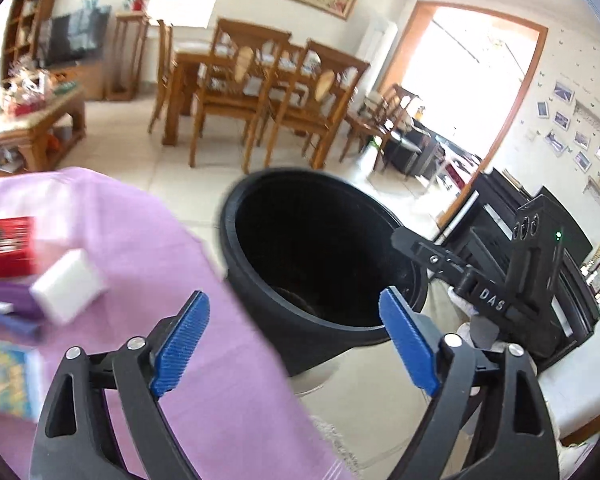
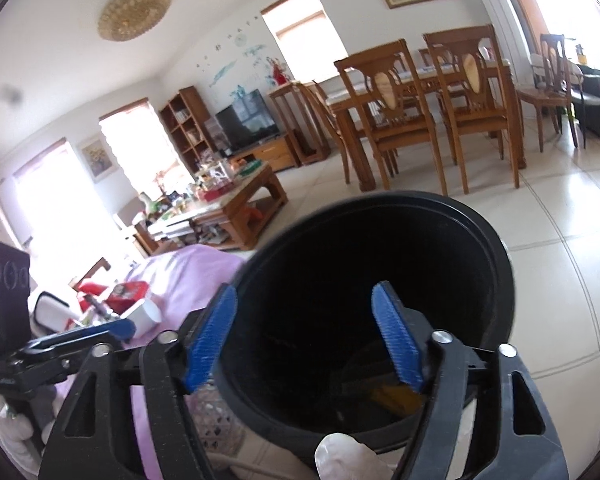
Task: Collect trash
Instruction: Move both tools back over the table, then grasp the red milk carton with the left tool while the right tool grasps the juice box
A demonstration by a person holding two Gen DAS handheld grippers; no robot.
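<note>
While both grippers, left [image 1: 294,344] and right [image 2: 304,342], hang spread and empty over the black bin [image 1: 320,248] beside the purple cloth's [image 1: 140,240] edge, fetch remaining litter there carefully.

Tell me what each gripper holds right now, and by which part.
Nothing: left gripper and right gripper both stand open over the black bin.

The black bin's [image 2: 364,240] mouth lies open ahead. Boxes [image 1: 6,246] crowd the purple tabletop [image 1: 172,248] beside it; the tiled floor [image 2: 560,208] beyond is bare.
</note>
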